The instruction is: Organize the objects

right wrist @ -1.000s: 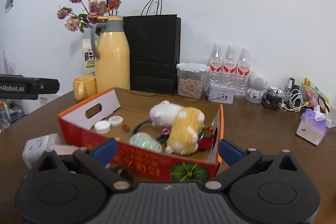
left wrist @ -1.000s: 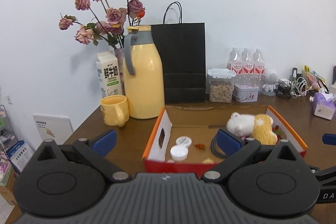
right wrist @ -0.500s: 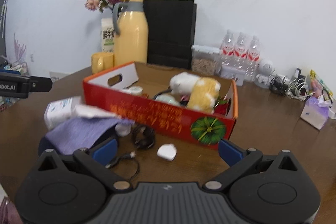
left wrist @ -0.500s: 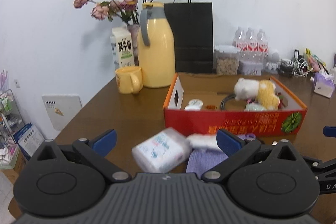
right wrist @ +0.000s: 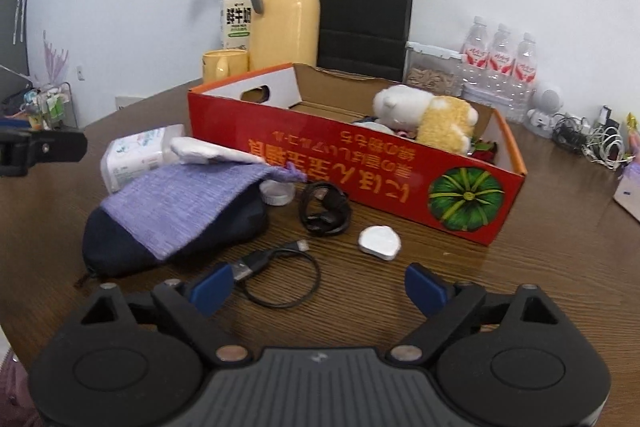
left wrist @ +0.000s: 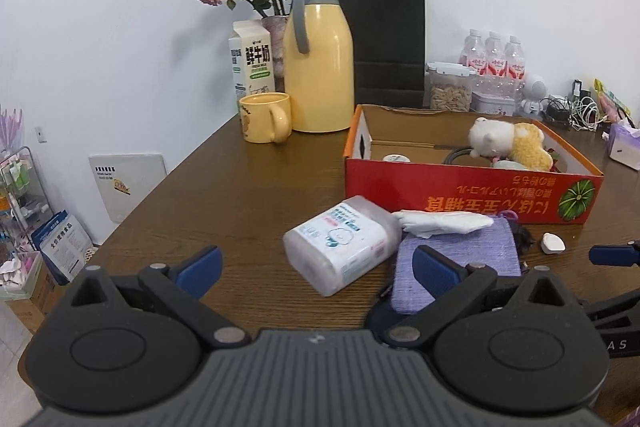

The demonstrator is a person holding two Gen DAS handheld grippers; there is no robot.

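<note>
A red cardboard box [left wrist: 472,195] [right wrist: 352,163] stands on the brown table with a white and yellow plush toy [right wrist: 428,115] inside. In front of it lie a pack of wipes [left wrist: 344,243], a purple cloth [right wrist: 180,203] over a dark pouch [right wrist: 120,251], a coiled black cable [right wrist: 324,207] and a small white case [right wrist: 380,239]. My left gripper [left wrist: 316,265] is open, the wipes just ahead of its fingertips. The jaws of my right gripper [right wrist: 318,287] are closing with a black USB cable [right wrist: 280,279] looped between them, untouched by the pads.
Behind the box stand a yellow thermos [left wrist: 318,67], a yellow mug [left wrist: 264,117], a milk carton [left wrist: 252,61], a black paper bag [left wrist: 384,39], a food jar [left wrist: 450,87] and water bottles [left wrist: 494,61]. Tangled cables [right wrist: 592,143] lie far right. The table edge [left wrist: 160,183] runs down the left.
Both grippers have drawn back from the box and sunk toward the table, bringing the loose items in front of it into view. The right fingers stand closer together than before.
</note>
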